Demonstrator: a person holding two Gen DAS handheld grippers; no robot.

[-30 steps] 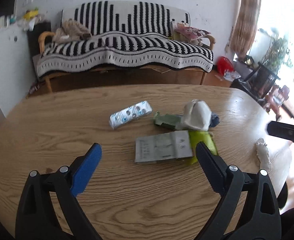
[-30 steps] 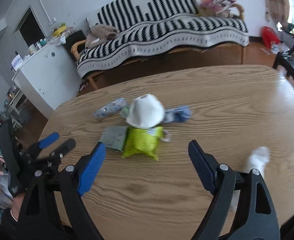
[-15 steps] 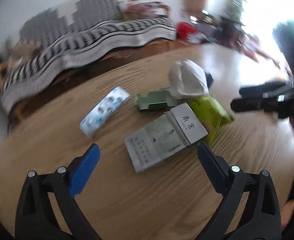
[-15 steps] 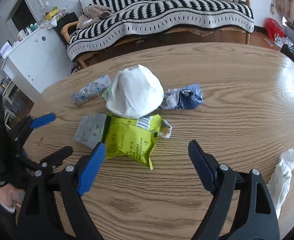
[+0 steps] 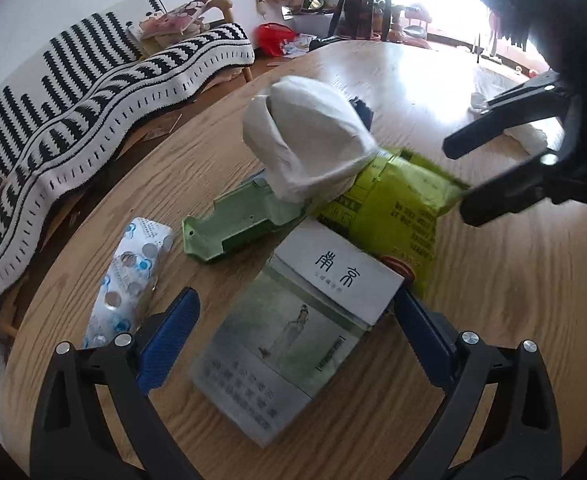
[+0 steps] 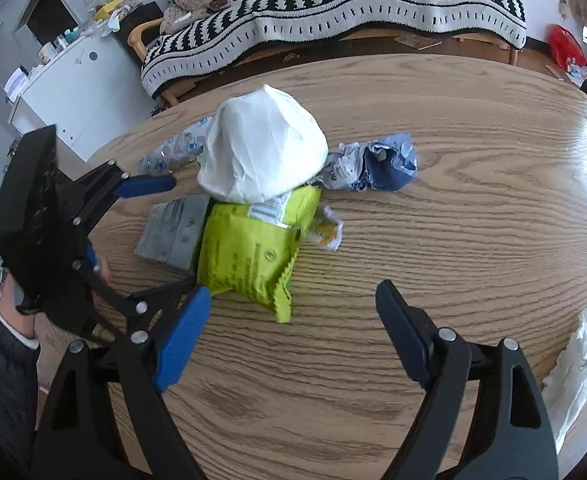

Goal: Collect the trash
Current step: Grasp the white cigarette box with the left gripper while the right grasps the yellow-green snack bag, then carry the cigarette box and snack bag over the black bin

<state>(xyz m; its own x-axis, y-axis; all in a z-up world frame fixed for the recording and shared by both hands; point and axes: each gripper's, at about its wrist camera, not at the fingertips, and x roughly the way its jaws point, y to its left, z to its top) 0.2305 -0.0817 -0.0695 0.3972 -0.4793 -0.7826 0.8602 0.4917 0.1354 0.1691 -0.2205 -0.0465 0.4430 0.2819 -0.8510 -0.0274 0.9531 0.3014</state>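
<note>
Left wrist view: left tool (image 5: 295,322) wide around grey carton (image 5: 289,340); right tool (image 6: 289,328) wide, empty

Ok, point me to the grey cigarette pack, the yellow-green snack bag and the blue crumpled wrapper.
grey cigarette pack (image 5: 293,344): left wrist view, middle of its printed face.
yellow-green snack bag (image 6: 245,256): right wrist view, centre of its flat side.
blue crumpled wrapper (image 6: 385,164): right wrist view, its dark blue folds.

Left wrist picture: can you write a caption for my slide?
Open left gripper over a grey carton beside a green bag and white paper bundle on a wooden table.
</note>
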